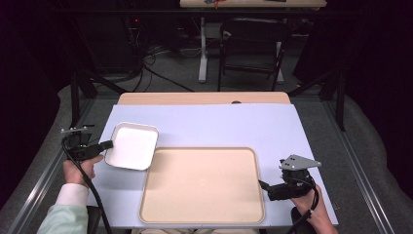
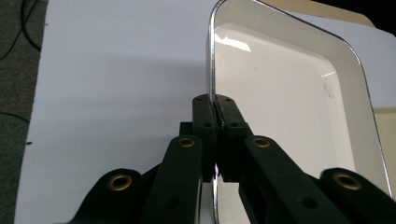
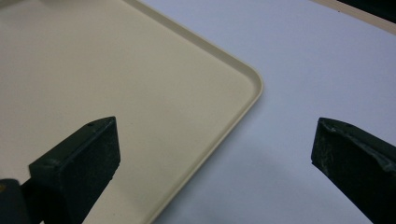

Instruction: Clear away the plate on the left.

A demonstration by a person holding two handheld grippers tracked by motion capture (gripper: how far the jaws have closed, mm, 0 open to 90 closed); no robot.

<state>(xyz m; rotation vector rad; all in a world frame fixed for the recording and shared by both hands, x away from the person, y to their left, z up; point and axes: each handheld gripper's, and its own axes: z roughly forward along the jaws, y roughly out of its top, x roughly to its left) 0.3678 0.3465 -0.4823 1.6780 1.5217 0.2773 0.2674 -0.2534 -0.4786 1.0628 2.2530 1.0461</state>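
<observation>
Left gripper (image 2: pixel 216 119): you clamp it on the rim of the white dish (image 2: pixel 280 98), beside the beige tray (image 1: pixel 202 184).
Right gripper (image 3: pixel 212 154): jaws spread, holding nothing, at the tray's corner.
Risk: your thin one-edge pinch could let the dish tilt or slip.

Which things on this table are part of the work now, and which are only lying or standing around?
In use:
- white rectangular dish with metal rim, its rim pinched by the shut left gripper
- large beige plastic tray, beside the dish
- right gripper, open at the tray's right edge

Not in use:
- pale blue table cover
- black chair behind the table
</observation>
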